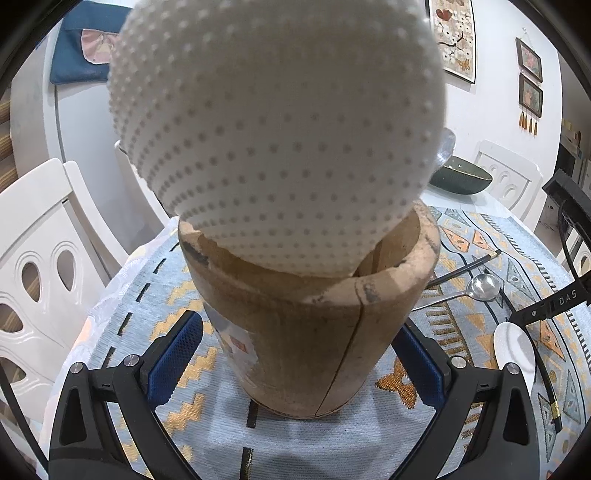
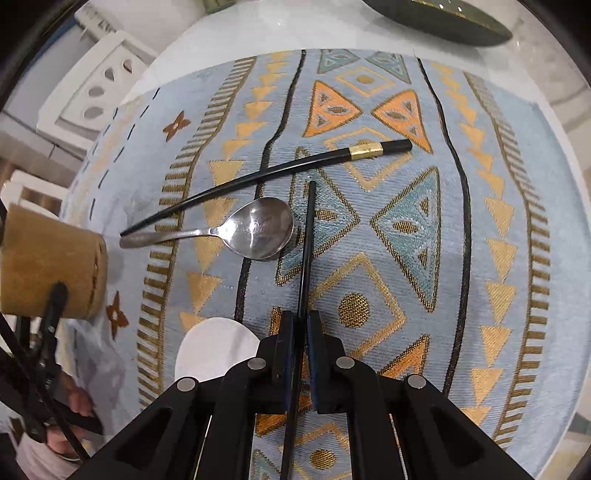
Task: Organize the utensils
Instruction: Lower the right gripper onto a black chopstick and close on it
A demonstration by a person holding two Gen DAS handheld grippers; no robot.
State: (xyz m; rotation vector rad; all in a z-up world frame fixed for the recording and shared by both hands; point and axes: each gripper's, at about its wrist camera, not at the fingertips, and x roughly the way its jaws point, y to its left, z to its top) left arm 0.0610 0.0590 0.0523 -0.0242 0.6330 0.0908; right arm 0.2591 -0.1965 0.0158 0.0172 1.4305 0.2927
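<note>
Clamped between the closed pads of the right gripper (image 2: pixel 300 325) is a black chopstick (image 2: pixel 307 251), pointed steeply down so that its tip is seen toward 12 o'clock, just beside the bowl of a metal spoon (image 2: pixel 255 229) lying on the patterned table runner (image 2: pixel 480 258). A second black chopstick with a gold band (image 2: pixel 269 173) is laid diagonally just beyond the spoon, its banded end at about 1 o'clock and its thin tip at 9 o'clock, close to the spoon's handle. A white spoon (image 2: pixel 214 347) is partly hidden at 7 o'clock beneath the gripper body. Open cloth is left at 3 and 5 o'clock, out to the runner's right edge, past which the white table rim is seen. A dark green bowl (image 2: pixel 443 18) is set at the far edge at 12 o'clock. In the left wrist view, the left gripper (image 1: pixel 295 354) is spread wide around the base of a wooden utensil holder (image 1: pixel 306 325); its left blue pad (image 1: pixel 173 358) stands apart from the wall, while contact on the right side cannot be told. The holder stands upright at the runner's near left portion, its chipped rim at centre, and a white perforated ladle-like head (image 1: pixel 277 129) rises out of it, filling the view toward 12 o'clock. White chairs (image 1: pixel 40 266) are crowded against the table edge at 9 o'clock.
</note>
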